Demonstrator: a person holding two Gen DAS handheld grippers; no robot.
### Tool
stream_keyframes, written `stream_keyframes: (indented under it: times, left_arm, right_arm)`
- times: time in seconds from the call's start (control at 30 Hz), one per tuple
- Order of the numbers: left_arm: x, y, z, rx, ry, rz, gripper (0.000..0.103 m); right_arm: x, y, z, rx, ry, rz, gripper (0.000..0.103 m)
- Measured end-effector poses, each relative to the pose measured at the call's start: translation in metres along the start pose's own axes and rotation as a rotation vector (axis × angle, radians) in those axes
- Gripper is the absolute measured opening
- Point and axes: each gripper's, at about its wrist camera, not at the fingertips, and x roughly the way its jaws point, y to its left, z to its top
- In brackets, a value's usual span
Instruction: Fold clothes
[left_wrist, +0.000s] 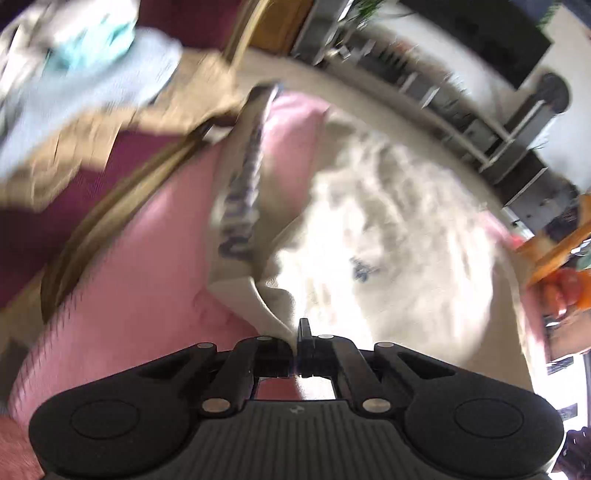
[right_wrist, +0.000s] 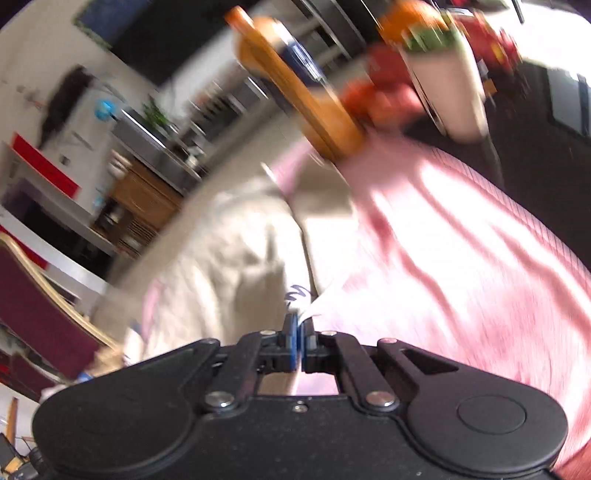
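Cream garment (left_wrist: 388, 229), blurred dark-blue lettering, unreadable.

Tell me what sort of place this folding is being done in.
Most likely a living room in a home. A dark flat screen hangs above low shelving, a maroon upholstered chair stands beside the pink cover, and other clothes lie piled close by.

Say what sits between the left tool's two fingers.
A pinched edge of the cream garment, gripped by the shut left tool over the pink cover; left wrist view.
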Motion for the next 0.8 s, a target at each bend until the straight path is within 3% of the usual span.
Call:
stream_keyframes:
  times: [0.13, 0.37, 0.6, 0.8]
  left_arm:
    - [0.001, 0.003, -0.003, 0.017, -0.005, 0.014, 0.0]
    - [-0.006, -0.004, -0.001, 0.002, -0.01, -0.008, 0.0]
    - [-0.064, 0.0, 0.014, -0.014, -0.058, -0.116, 0.0]
    - [-0.039, 0.011, -0.002, 0.023, 0.053, -0.021, 0.001]
  right_arm:
    - [0.009, -0.011, -0.034, -0.035, 0.056, -0.055, 0.002]
    - [0.012, -0.008, -0.033, -0.053, 0.047, -0.024, 0.002]
    - [-0.015, -0.006, -0.016, 0.018, 0.048, 0.033, 0.002]
    - [-0.019, -0.014, -0.024, 0.023, 0.113, -0.01, 0.001]
